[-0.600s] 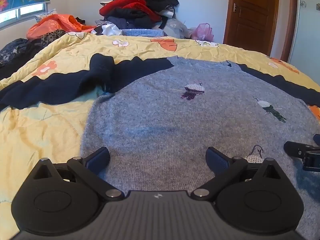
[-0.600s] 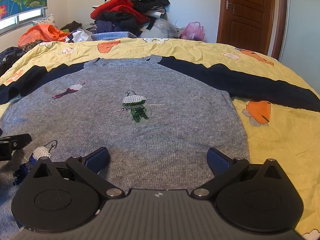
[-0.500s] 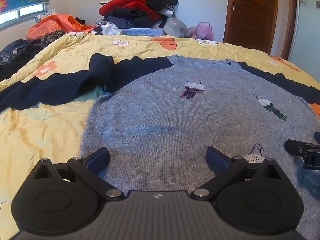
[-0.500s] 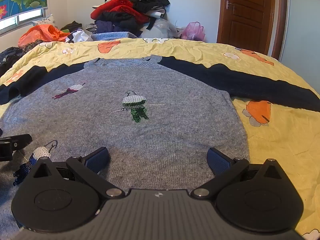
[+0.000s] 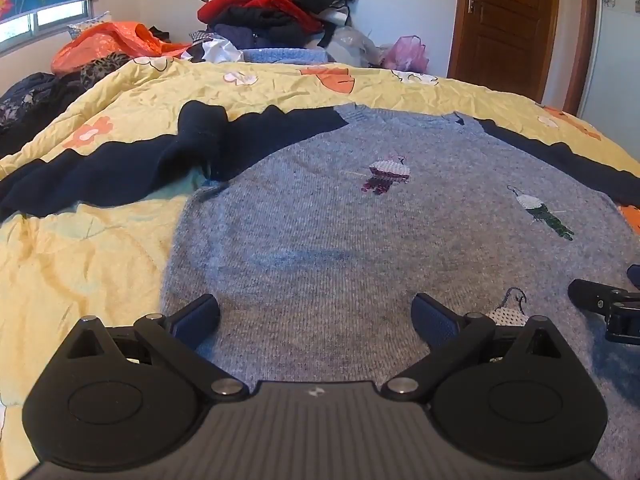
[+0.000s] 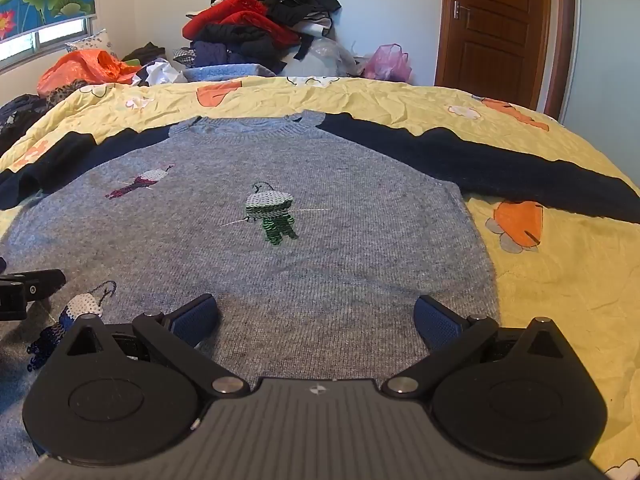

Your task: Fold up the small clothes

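Note:
A grey knit sweater [image 5: 328, 240] [image 6: 320, 168] with navy sleeves and sequin figures lies flat, front up, on a yellow flowered bedspread [image 5: 80, 264] [image 6: 568, 280]. Its left sleeve [image 5: 120, 168] is bunched, while the right sleeve [image 6: 500, 168] stretches out straight. My left gripper [image 5: 316, 316] hovers over the sweater's lower left part, jaws wide open with nothing between them. My right gripper [image 6: 316, 316] hovers over the lower right part, also open and empty. Each gripper's tip shows at the edge of the other's view.
A heap of clothes [image 5: 276, 8] [image 6: 260, 20] in red, black and blue is piled beyond the far edge of the bed. An orange bag [image 5: 112, 40] lies at the far left. A wooden door [image 6: 496, 24] stands at the back right.

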The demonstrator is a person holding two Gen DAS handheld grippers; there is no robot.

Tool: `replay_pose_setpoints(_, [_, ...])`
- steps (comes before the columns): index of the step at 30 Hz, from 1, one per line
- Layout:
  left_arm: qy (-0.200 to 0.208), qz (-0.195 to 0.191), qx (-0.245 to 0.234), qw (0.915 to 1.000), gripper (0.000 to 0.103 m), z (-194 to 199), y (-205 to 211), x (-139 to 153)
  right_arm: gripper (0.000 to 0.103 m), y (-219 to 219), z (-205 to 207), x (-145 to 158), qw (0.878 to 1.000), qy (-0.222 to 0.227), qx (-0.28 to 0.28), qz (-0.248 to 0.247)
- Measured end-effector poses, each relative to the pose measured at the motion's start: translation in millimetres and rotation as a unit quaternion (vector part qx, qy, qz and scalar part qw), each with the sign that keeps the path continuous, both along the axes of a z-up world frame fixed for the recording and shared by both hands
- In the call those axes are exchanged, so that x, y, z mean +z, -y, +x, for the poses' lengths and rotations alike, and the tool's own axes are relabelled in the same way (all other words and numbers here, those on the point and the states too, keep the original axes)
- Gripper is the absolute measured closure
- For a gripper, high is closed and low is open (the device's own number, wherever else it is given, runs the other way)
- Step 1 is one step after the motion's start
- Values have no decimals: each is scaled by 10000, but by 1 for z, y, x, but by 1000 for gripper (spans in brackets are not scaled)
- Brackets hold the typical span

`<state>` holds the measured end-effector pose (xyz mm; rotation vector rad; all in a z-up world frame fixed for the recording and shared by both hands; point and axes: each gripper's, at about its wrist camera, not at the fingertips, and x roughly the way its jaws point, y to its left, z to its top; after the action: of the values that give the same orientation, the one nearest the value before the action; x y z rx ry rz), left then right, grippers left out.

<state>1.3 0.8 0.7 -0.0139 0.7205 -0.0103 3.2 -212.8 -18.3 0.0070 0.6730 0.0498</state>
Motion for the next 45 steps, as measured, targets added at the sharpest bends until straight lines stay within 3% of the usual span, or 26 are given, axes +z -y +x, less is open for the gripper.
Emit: replay_pose_setpoints(45, [-5, 90, 41, 10000, 0, 0, 3, 2, 0, 0, 1, 0, 10000, 1, 0, -5])
